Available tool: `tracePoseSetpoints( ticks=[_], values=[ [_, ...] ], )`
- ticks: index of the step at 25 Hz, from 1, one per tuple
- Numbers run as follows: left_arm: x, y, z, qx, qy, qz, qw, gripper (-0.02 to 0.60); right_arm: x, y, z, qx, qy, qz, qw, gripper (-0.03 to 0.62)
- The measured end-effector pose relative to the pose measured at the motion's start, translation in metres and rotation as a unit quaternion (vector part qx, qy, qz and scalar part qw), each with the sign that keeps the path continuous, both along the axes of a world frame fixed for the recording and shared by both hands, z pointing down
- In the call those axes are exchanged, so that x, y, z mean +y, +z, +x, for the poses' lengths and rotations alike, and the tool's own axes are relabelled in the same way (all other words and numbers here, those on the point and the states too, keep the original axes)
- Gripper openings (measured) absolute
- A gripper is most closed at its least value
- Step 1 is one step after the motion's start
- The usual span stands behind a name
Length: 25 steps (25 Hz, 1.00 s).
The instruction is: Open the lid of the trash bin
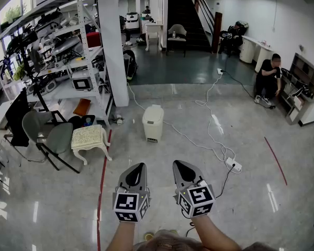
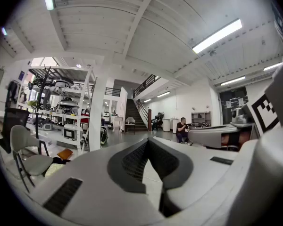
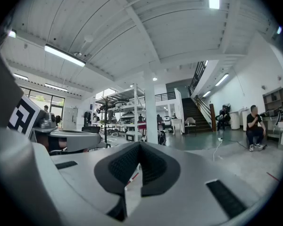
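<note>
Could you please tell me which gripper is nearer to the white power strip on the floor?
Right. The right gripper hangs just left of the power strip; the left gripper sits farther left, beside the right one.

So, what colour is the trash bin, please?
Cream white all over; the trash bin shows best in the head view.

No text, label, brand or number is readable.
</note>
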<state>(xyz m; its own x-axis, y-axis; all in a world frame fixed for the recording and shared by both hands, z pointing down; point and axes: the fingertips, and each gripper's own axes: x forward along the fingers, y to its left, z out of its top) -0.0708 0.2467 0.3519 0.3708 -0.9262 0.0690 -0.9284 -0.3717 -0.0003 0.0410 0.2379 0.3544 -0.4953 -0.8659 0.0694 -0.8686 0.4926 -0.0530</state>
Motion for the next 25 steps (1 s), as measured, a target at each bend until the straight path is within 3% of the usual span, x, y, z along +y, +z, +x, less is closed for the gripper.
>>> tracePoseSetpoints(
  ticks=[13,25],
  values=[
    [-0.003,-0.004,0.003,0.000,-0.002,0.001,1.0000,-0.003,-0.002,-0.008,0.013,-0.014,-0.017,0.012,1.000,0.032],
    [-0.013,0.015,0.029,0.005,-0.011,-0.009,0.9999,-0.003,-0.001,-0.005,0.031,-0.011,-0.051,0.019,0.998,0.032]
  ],
)
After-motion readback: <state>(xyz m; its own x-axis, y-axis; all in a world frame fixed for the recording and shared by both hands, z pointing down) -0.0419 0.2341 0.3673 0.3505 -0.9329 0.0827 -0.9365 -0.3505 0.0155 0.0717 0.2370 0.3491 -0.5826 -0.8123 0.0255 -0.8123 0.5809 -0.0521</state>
